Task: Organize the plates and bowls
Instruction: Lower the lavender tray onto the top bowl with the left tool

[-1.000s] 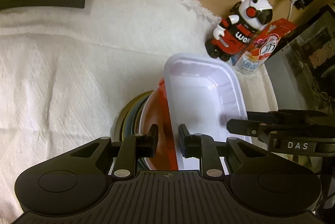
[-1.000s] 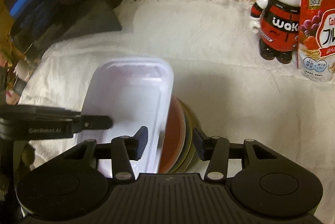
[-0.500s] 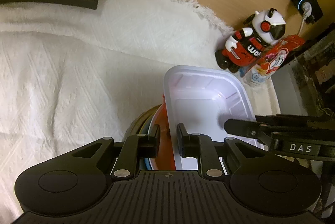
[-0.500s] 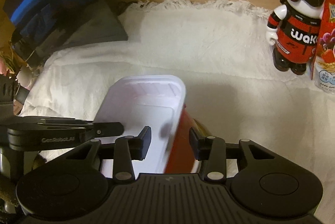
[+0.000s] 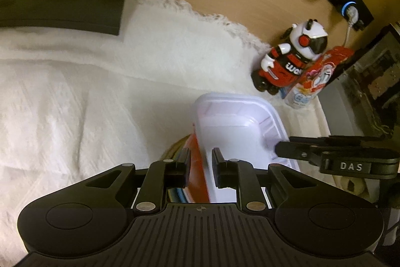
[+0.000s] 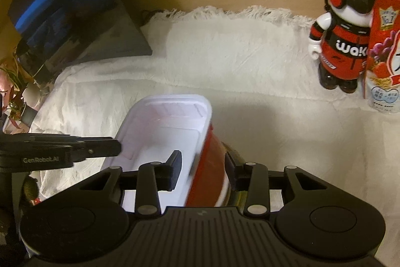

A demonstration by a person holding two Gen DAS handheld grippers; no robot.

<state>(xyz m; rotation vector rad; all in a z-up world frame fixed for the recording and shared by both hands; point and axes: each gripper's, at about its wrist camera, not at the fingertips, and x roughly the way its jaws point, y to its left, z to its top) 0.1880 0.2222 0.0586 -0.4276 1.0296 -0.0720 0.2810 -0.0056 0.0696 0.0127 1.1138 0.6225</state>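
Lifting the whole stack (image 6: 212, 167) off the cloth (image 5: 75, 97) from both sides, I reckon: left gripper (image 5: 200, 164) and right gripper (image 6: 202, 167) each clamped on its edge, white tray (image 5: 232, 127) on top. Next they'll need to rise together, level, or it tips.

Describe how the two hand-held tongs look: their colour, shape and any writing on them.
Both tongs are matt black plastic. The left tongs and the right tongs each have a ribbed body, two round discs at the sides, linkage bars with silver pivot pins, and flat rectangular fingers. Seen side-on, the right one reads "DAS" in white and the left one reads "GenRobot.AI". No cables, hands or sleeves show.
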